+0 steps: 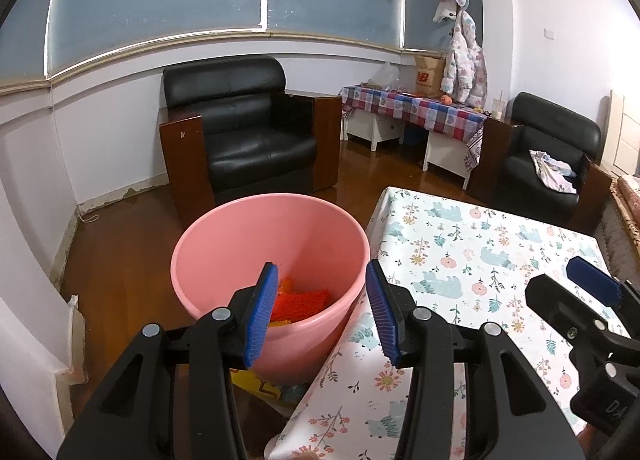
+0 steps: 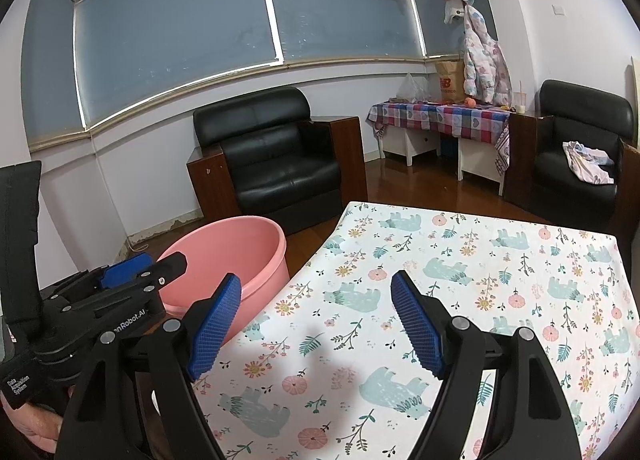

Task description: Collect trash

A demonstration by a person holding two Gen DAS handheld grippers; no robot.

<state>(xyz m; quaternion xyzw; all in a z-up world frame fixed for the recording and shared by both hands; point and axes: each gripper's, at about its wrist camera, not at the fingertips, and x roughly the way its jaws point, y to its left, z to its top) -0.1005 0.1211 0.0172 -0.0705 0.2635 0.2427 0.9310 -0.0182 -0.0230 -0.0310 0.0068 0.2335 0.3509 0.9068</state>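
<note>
Pink bin just left of desk edge; left claw and right claw both agape, empty; desk surface bare.

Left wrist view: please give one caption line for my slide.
Open left gripper above pink bucket holding orange trash, beside the floral table.

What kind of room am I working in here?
Most likely a home living room: black leather armchairs, a table under a floral bear-print cloth, and a child's jacket hanging by the window.
</note>
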